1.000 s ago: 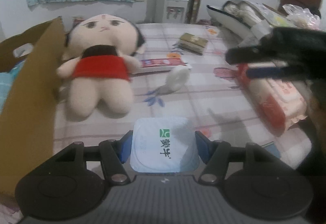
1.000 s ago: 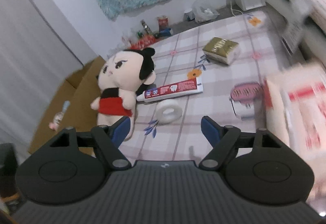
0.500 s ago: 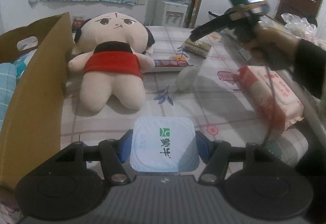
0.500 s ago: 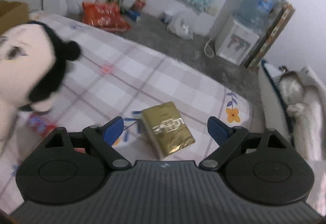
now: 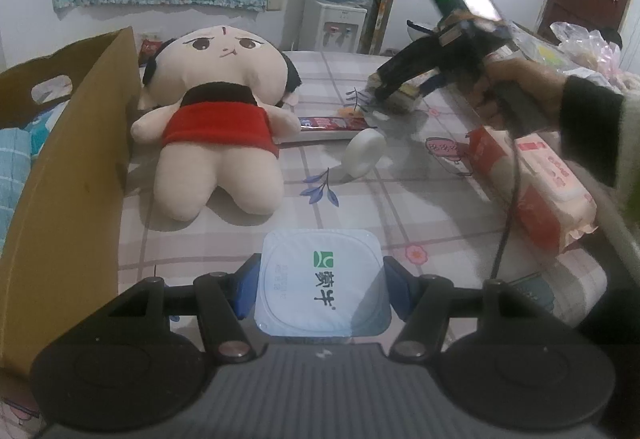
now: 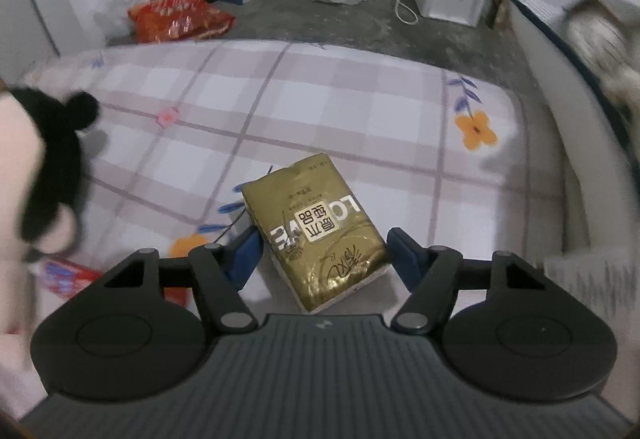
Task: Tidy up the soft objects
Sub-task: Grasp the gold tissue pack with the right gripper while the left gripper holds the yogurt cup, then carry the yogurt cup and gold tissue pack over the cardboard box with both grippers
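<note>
My left gripper (image 5: 320,289) is shut on a white yogurt cup (image 5: 320,271) with a green logo, held low over the checked bedspread (image 5: 400,207). My right gripper (image 6: 322,243) is closing its jaws on a gold tissue pack (image 6: 316,227) that lies on the bed, and the blue pads meet its two sides. The left wrist view shows that right gripper (image 5: 384,95) far right, a person's hand (image 5: 516,91) holding it. A plush doll (image 5: 216,111) in a red top lies face up by the cardboard box (image 5: 68,179).
A toothpaste box (image 5: 332,123) and a white tape roll (image 5: 362,155) lie between the doll and the tissue pack. A pack of wet wipes (image 5: 536,179) sits on the right. A water dispenser (image 5: 332,23) stands past the bed.
My right gripper swung from the wet wipes across the bed and came down over the gold tissue pack, its jaws narrowing onto it. My left gripper shifted a little, the cup still in it.
</note>
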`<state>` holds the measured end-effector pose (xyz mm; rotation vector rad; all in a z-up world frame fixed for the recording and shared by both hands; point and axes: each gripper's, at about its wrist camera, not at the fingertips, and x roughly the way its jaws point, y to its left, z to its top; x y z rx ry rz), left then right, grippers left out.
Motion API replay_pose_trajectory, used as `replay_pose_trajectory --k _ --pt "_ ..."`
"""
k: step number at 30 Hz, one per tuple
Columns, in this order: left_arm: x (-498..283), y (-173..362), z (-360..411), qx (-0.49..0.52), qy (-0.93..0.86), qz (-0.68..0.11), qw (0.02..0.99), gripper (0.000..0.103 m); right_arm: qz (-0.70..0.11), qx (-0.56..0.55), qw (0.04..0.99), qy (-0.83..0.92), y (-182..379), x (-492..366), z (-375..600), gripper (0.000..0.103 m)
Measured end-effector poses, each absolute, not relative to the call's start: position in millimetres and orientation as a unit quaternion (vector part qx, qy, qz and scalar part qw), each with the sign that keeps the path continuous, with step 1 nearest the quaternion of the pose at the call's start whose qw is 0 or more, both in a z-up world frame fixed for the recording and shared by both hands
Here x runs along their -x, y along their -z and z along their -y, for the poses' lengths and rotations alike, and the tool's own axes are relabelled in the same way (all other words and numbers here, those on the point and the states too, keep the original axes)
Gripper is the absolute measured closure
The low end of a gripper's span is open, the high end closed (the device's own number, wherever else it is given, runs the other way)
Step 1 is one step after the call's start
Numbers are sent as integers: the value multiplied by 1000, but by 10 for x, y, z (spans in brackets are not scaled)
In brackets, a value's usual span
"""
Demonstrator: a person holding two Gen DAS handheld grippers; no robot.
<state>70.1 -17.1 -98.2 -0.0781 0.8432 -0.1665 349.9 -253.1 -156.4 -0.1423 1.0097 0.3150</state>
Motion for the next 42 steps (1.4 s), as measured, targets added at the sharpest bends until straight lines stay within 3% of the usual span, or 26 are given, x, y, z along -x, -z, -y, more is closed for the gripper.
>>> replay_pose_trajectory --k 7,13,17,23,27,33,36,42 --pt "-710 983 198 31 77 -408 909 39 -503 -54 837 -208 941 -2381 2826 35" --pt "-708 975 191 41 81 -411 907 40 -546 -96 801 -227 1072 -1384 2863 35" --pt "-698 976 181 47 83 -413 906 39 -533 -97 813 -213 1246 -1028 2782 35" --pt "-700 950 189 43 88 -415 904 33 -525 -63 825 -199 1393 -930 2606 33" --pt "-738 948 222 32 84 -419 903 40 -530 -33 822 -204 1478 -998 2521 31" --pt "-779 979 206 40 77 -432 898 40 -541 -21 810 -226 1587 -1084 2490 30" --pt "-784 979 196 44 75 -431 898 40 -538 -34 809 -232 1573 -1107 2527 46" --pt "-734 905 168 57 77 -426 899 40 -540 -103 807 -214 1518 -1023 2756 48"
